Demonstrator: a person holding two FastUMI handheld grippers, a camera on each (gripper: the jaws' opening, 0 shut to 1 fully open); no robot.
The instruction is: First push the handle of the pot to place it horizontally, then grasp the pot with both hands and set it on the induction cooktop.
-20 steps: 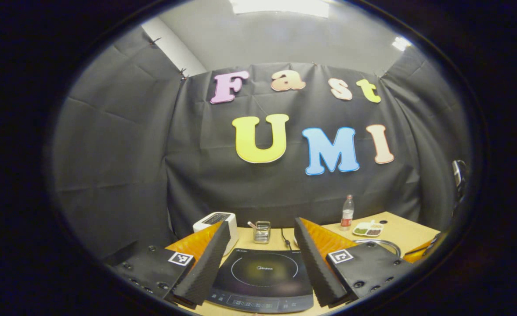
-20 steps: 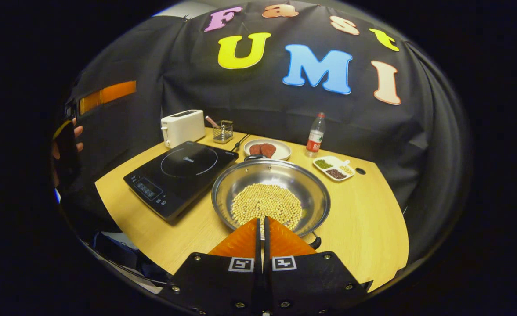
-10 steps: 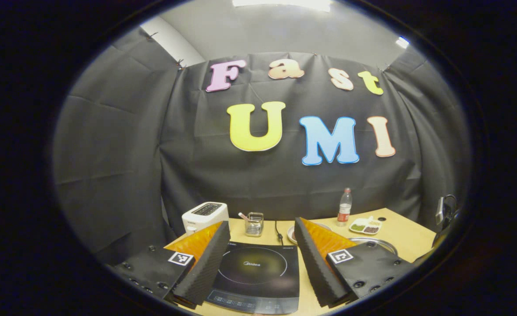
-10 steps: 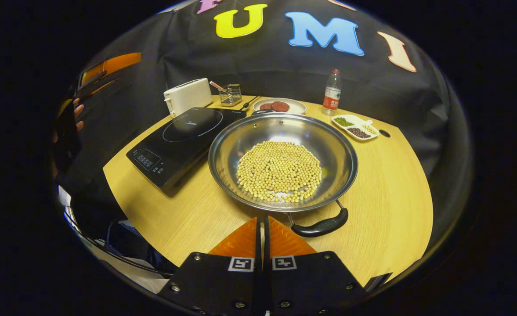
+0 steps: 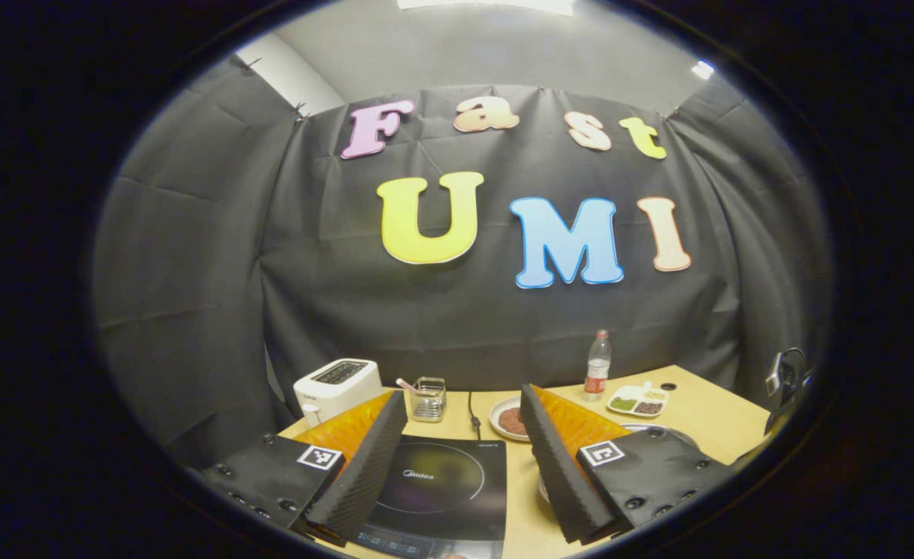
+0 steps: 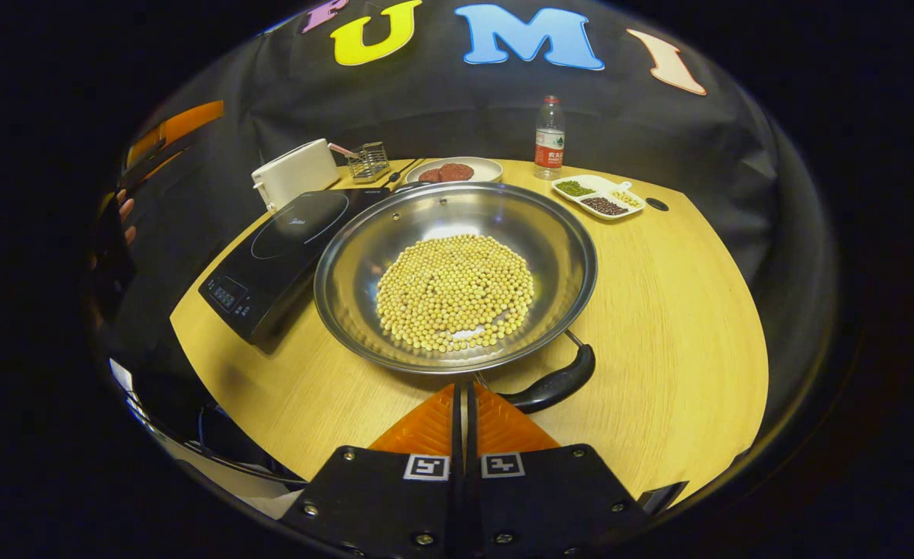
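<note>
Right gripper view first: the right gripper (image 6: 463,396) has its two fingers pressed together with basically no gap, nothing between them, tips sitting just at the near edge of the pot (image 6: 457,276). The pot is a wide shiny steel one resting on the wooden table (image 6: 674,310), with a round heap of soybeans (image 6: 455,291) in the middle. Its dark handle (image 6: 554,382) sticks out at the near right of the rim, just beside the fingertips; can't tell if they touch it. The induction cooktop (image 6: 270,256) lies on the table to the pot's left, and the pot's rim overlaps its edge from this angle. Behind them: a white toaster (image 6: 293,172), a small wire holder (image 6: 368,160), a plate (image 6: 457,169) with something reddish on it, a bottle (image 6: 549,138) and a divided dish (image 6: 598,196) of beans. A hand (image 6: 119,225) holding the other gripper shows at the far left.

Left gripper view: the left gripper (image 5: 460,450) is spread wide, holding nothing, hovering above the cooktop's near side.
</note>
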